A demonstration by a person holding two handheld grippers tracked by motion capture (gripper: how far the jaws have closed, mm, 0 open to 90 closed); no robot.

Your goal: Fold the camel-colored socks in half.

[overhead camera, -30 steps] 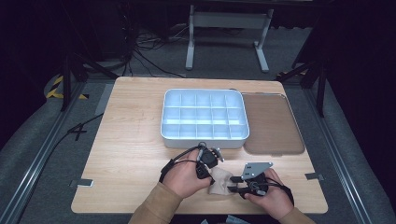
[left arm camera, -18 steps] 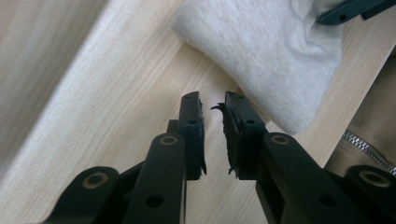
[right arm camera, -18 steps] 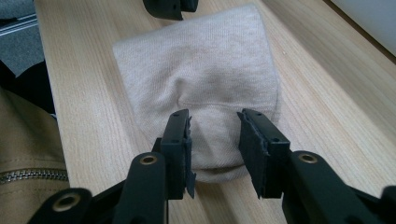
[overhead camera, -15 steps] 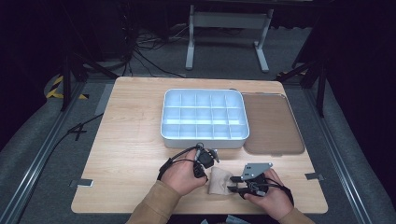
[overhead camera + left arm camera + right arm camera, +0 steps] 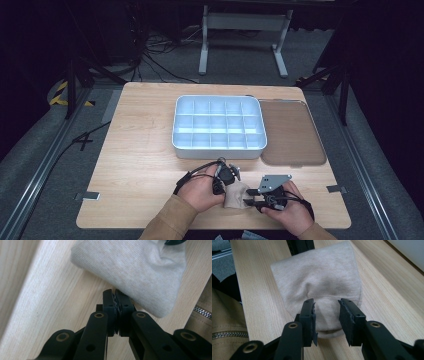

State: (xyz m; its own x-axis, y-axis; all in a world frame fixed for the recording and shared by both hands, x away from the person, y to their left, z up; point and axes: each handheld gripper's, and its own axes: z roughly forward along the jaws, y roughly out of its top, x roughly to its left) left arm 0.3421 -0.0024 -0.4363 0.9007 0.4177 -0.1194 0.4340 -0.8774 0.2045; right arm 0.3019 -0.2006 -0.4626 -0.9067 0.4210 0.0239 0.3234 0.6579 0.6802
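A folded beige cloth (image 5: 236,196) lies on the wooden table near its front edge, between the two hands. My left gripper (image 5: 222,186) is at the cloth's left side; its jaws are shut together (image 5: 115,292), tips touching the edge of the cloth (image 5: 130,267). I cannot tell whether any fabric is pinched. My right gripper (image 5: 248,196) comes in from the right. It stands open (image 5: 327,303), its fingers straddling the bunched near end of the cloth (image 5: 319,272), fabric bulging between them.
A white compartment tray (image 5: 218,148) stands behind the hands at mid-table. A flat brown lid (image 5: 290,132) lies to its right. A tan zipped sleeve (image 5: 227,327) sits close to the table's front edge. Bare wood (image 5: 145,150) extends to the left.
Both hands stay almost in place at the cloth. The left gripper has edged slightly closer to it.
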